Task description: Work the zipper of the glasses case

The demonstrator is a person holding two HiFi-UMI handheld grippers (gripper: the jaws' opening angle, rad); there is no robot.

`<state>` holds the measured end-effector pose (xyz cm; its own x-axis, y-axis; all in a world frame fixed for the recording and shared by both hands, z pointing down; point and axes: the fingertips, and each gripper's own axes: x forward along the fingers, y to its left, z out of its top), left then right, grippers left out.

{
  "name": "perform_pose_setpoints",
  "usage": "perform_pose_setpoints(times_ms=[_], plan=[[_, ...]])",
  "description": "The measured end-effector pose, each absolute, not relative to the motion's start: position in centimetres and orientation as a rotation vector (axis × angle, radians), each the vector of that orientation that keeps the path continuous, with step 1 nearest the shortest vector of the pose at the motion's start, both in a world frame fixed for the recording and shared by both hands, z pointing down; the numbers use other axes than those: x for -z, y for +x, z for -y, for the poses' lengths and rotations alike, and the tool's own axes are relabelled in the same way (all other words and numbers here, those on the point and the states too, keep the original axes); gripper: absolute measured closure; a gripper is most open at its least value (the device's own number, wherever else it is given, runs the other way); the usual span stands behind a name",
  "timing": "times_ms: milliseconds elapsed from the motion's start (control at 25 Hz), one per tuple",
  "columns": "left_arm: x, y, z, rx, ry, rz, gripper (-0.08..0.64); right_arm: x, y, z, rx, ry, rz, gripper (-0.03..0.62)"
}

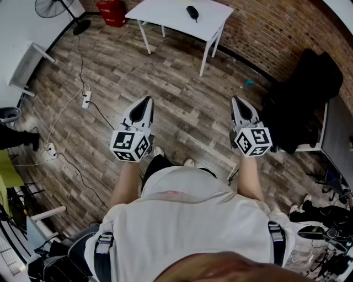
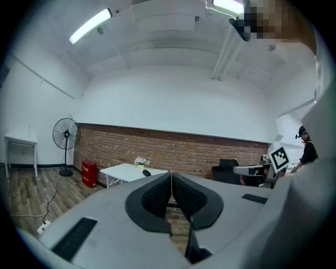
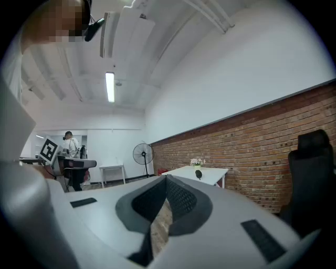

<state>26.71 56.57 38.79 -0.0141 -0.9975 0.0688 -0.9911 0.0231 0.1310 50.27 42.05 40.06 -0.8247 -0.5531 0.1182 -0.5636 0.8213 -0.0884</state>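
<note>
- The left gripper point(image 2: 171, 176) has its fingers point(image 2: 155, 197) pressed together with nothing between them.
- The right gripper point(image 3: 166, 180) is the same: its fingers point(image 3: 181, 199) meet at the tips and hold nothing.
- In the head view both grippers are held out about level over the wooden floor point(image 1: 182, 110), well apart from each other. Their marker cubes point(image 1: 131, 146) cover the hands, so only the forearms show.
- The glasses case point(image 1: 192, 12) lies on the white bench point(image 1: 165, 19) by the brick wall point(image 1: 276, 33), well away from both grippers. It reads only as a small dark oval, and its zipper cannot be made out in any view.
- The top edge of the head view cuts off the bench's far side. From the left gripper view a small pot of flowers point(image 2: 139, 162) stands on the bench near the case.
- A pedestal fan point(image 1: 52, 6), partly cut off, and a red box point(image 1: 112, 12) stand left of the bench.
- A black chair point(image 1: 303, 93) sits at the right, its shape hard to read.
</note>
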Motion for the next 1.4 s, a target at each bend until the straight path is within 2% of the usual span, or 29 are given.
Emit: perform_pose_setpoints(times_ms=[920,1400], plan=[[-39.6,28.8,-53.8,0.066,2.101,2.083,0.54,-41.1,52.8,-40.4,-0.27,0.901,2.926,0.541],[-41.8,23.4,-50.9,0.07,2.054,2.049,0.54,-42.6,46.7,-37.4,-0.382,0.831,2.94,0.541]])
